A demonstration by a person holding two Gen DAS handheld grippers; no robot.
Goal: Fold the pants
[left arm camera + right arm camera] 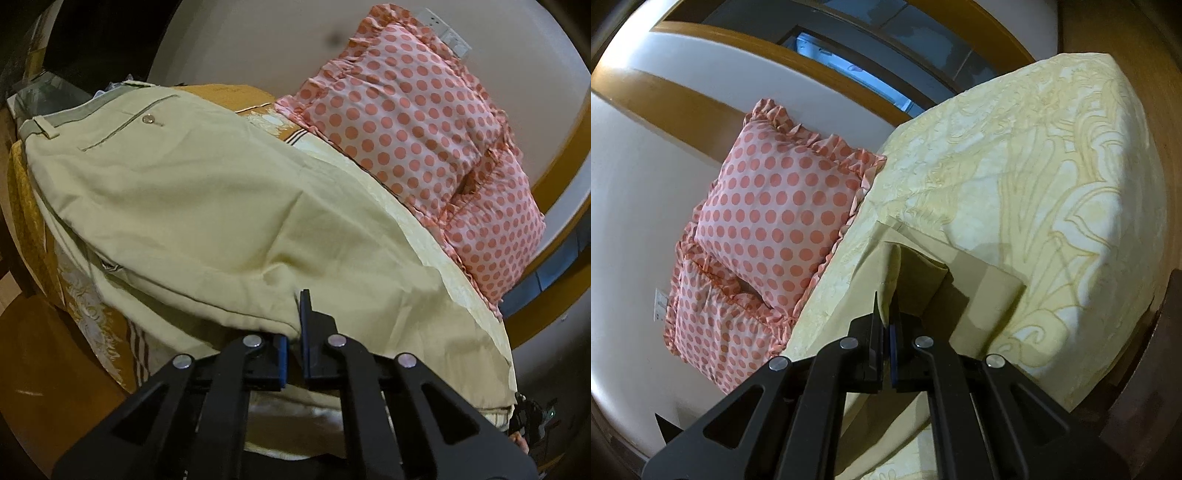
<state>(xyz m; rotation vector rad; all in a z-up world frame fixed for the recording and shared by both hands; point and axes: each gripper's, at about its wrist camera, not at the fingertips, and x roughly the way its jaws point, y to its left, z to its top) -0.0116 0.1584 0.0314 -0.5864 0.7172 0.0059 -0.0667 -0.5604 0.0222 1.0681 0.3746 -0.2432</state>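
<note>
Right now my left gripper (295, 325) is pinched onto a fold of the pants (177, 206), its two blue-padded jaws drawn nearly together with the beige cloth bunched over the left one. Those pants lie spread across the bed (476, 314), and I will place everything else against that bed. From my left wrist camera the waistband (44, 127) sits toward the far left edge of the bed, with a buttoned back pocket (147, 119) just beside it, and the seat and legs run down toward me. Two pink polka-dot pillows (417, 122) are stacked along the bed's far side against the pale wall (251, 44), touching the yellow patterned bedcover. My right gripper (885, 314) is likewise clamped on cloth: a narrow ridge of the pants' fabric rises between its closed jaws, and the leg end (990, 284) lies flat on the bedcover just beyond, its hem squared off. In this right wrist view the pillows (775, 214) sit at the bed's left side, pressed to the wall, and a wooden headboard (701, 107) curves behind them. A wall socket (660, 304) shows beside the lower pillow.
</note>
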